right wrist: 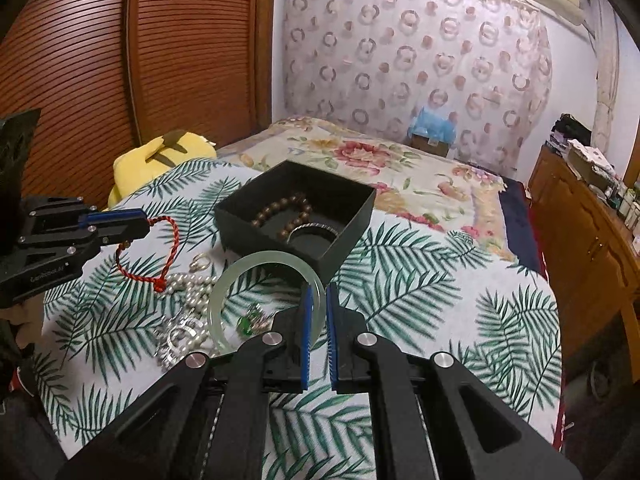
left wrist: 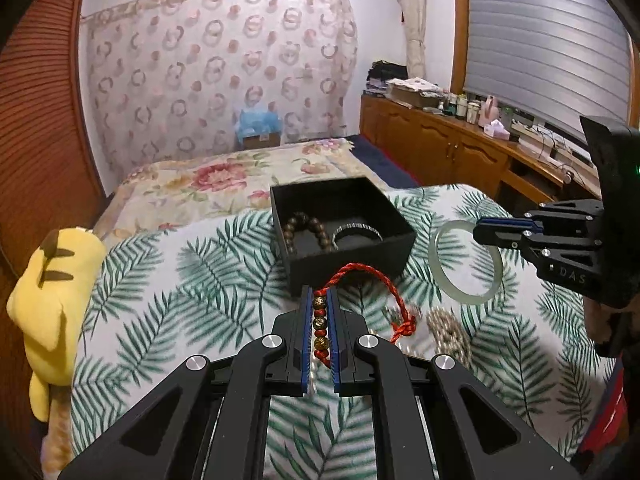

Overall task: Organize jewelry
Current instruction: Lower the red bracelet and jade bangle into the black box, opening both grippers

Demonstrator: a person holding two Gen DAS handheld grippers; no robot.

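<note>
Your left gripper [left wrist: 321,300] is pinching one red cord bracelet [left wrist: 362,300] by its beaded stretch, just short of the black box [left wrist: 352,256]. Your right gripper [right wrist: 318,294] is clamping one pale jade bangle [right wrist: 240,276] beside it. Two pieces are lying inside: a wooden bead bracelet [right wrist: 280,208] and a dark bangle [left wrist: 357,235].

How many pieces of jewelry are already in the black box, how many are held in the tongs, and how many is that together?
In the black box: 2 (brown bead bracelet, silver bangle)
Held in tongs: 2 (red cord bracelet in left tongs, pale green bangle in right tongs)
Total: 4
</note>
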